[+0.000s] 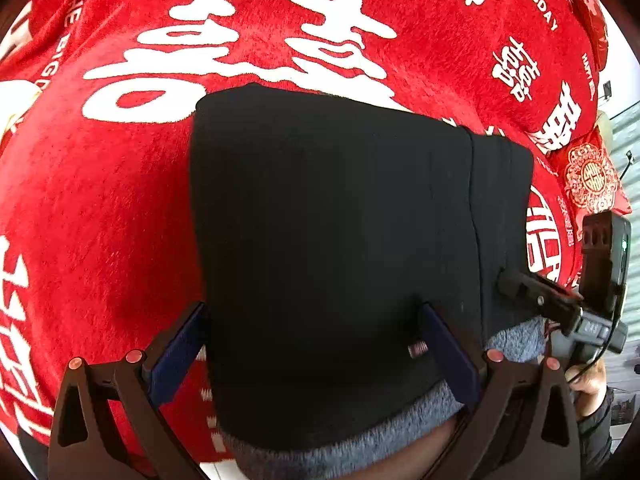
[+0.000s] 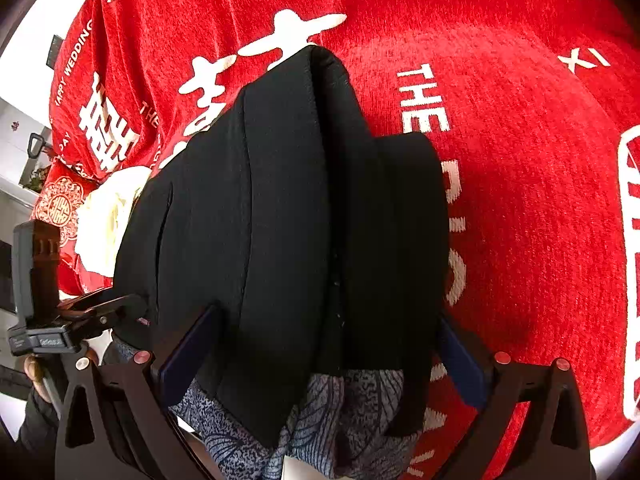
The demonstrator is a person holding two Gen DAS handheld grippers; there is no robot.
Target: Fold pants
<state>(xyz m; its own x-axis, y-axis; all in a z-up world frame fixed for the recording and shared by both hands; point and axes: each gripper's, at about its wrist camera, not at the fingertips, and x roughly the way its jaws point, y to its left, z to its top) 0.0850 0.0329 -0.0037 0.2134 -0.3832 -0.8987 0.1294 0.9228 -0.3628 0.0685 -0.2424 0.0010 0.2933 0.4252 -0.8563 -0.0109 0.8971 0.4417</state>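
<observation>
The black pants (image 1: 332,240) lie folded in a thick stack on the red blanket (image 1: 100,208), with grey fleece lining (image 1: 344,436) showing at the near edge. My left gripper (image 1: 316,344) is open, its blue-padded fingers (image 1: 176,356) wide apart on either side of the stack's near end. In the right wrist view the pants (image 2: 288,220) show layered folds and a grey patterned lining (image 2: 340,420). My right gripper (image 2: 328,356) is open too, its fingers straddling the stack. The right gripper also shows in the left wrist view (image 1: 560,300), at the stack's right edge.
The red blanket with white characters (image 2: 520,200) covers the whole surface. A red embroidered cushion (image 1: 592,176) lies at the blanket's far right. A cream cloth (image 2: 108,220) lies beside the pants. The left gripper's body (image 2: 60,320) and a hand show at the left.
</observation>
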